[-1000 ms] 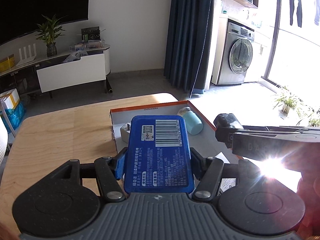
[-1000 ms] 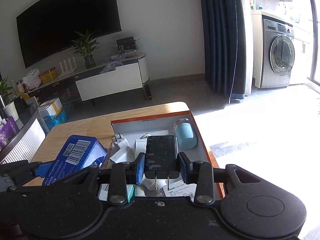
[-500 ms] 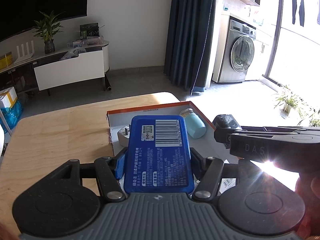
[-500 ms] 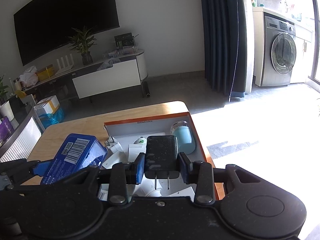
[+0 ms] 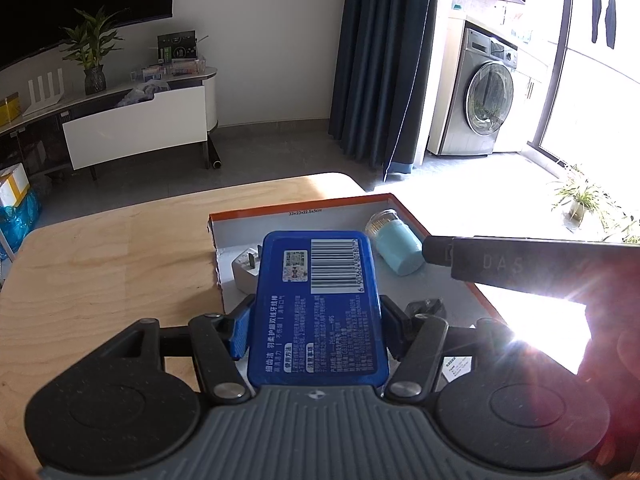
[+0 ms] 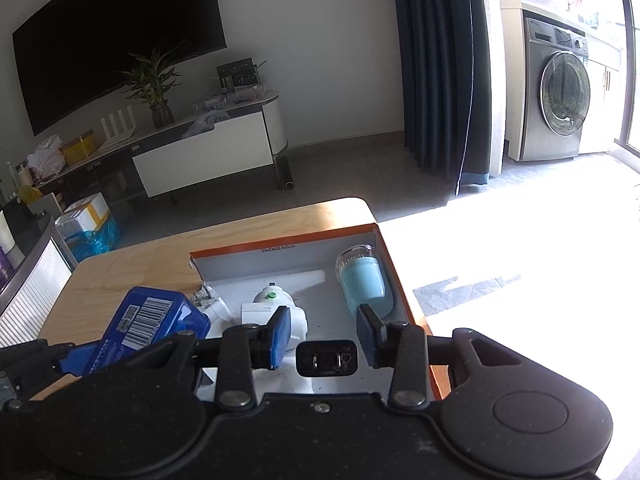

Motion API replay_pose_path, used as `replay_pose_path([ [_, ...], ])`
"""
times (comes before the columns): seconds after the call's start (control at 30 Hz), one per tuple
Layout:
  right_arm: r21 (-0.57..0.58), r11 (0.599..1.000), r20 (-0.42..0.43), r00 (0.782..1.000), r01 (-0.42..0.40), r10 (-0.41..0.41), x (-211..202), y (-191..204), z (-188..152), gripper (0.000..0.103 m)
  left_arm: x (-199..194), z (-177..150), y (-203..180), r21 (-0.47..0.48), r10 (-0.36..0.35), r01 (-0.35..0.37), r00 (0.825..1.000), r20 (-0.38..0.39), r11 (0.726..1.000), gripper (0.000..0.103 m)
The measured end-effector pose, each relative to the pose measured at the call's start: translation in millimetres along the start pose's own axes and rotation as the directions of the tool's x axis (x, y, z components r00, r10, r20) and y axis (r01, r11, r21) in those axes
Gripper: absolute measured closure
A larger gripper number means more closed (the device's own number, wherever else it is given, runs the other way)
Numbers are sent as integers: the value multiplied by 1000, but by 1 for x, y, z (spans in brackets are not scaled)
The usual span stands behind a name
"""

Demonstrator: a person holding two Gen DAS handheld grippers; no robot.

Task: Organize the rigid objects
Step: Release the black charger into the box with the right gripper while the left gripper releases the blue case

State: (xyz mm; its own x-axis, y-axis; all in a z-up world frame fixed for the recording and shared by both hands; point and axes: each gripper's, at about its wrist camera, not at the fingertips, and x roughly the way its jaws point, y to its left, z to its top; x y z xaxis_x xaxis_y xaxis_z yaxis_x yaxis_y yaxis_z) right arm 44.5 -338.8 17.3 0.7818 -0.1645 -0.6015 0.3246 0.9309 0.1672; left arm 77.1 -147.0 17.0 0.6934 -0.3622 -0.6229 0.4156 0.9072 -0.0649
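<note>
My left gripper [image 5: 318, 320] is shut on a blue flat box with a barcode [image 5: 320, 304], held over the near left part of the orange-rimmed cardboard box [image 5: 300, 209]. From the right wrist, that blue box [image 6: 148, 322] shows at the left. My right gripper [image 6: 325, 332] has its jaws opening. A black charger [image 6: 326, 358] lies on the box floor below them, clear of both pads. The same charger [image 5: 426, 306] shows in the left wrist view beside my right finger.
Inside the cardboard box [image 6: 280, 243] lie a light blue jar [image 6: 366, 284], white plug adapters [image 6: 272, 312] and paper slips. The box sits at the right end of a wooden table [image 5: 100, 264]. Strong sun glare falls at the right.
The right gripper's jaws have parted and the black charger has dropped from between them onto the box floor. Both grippers have moved slightly forward over the box.
</note>
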Motion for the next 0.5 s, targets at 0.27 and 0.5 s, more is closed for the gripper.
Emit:
replay_pose_path([
  [0.27, 17, 999, 31, 999, 43, -43, -11, -15, -2, 53, 16, 7, -7, 13, -28, 28, 999, -22, 1000, 40],
  [0.5, 33, 995, 48, 994, 92, -93, -23, -27, -8, 49, 37, 17, -21, 42, -102, 104, 994, -49, 994, 38],
])
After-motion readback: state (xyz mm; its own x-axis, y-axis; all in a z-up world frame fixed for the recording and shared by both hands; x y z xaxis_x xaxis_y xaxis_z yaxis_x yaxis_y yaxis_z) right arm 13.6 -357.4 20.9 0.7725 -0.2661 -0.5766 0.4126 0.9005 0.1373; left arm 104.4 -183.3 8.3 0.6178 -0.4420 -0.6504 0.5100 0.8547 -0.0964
